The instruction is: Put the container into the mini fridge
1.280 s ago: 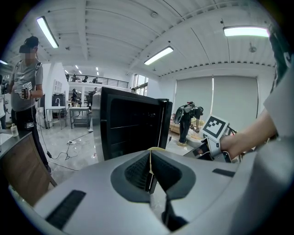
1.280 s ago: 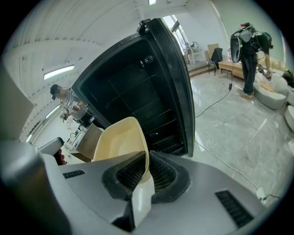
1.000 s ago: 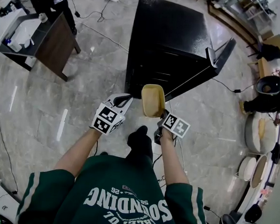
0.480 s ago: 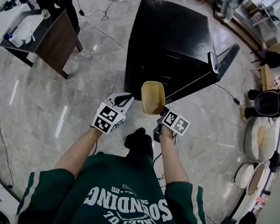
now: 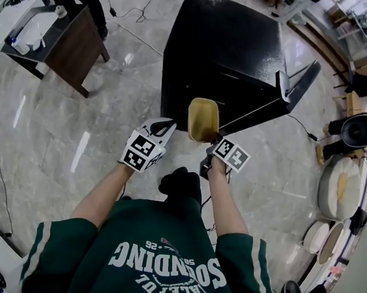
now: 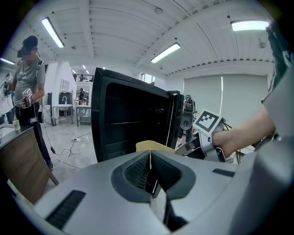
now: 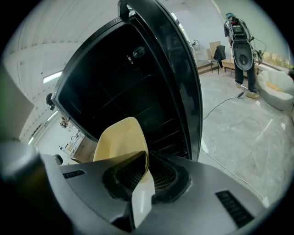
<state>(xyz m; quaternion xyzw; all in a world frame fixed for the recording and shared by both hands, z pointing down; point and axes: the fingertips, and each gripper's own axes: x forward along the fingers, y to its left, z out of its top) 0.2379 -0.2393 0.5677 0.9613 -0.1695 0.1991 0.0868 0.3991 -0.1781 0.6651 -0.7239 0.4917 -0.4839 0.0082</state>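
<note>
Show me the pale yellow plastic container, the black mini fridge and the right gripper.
pale yellow plastic container (image 5: 203, 118): head view, its broad face.
black mini fridge (image 5: 224, 36): head view, its top panel.
right gripper (image 7: 144, 170): right gripper view, between the jaws shut on the container's wall.

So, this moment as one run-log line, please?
right gripper: shut on yellow container | left gripper: shut, empty | mini fridge: door open | placement: not yet inside

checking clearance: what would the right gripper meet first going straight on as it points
Probably a shelf in the open mini fridge; the container in the right gripper leads. Depth unclear.
</note>
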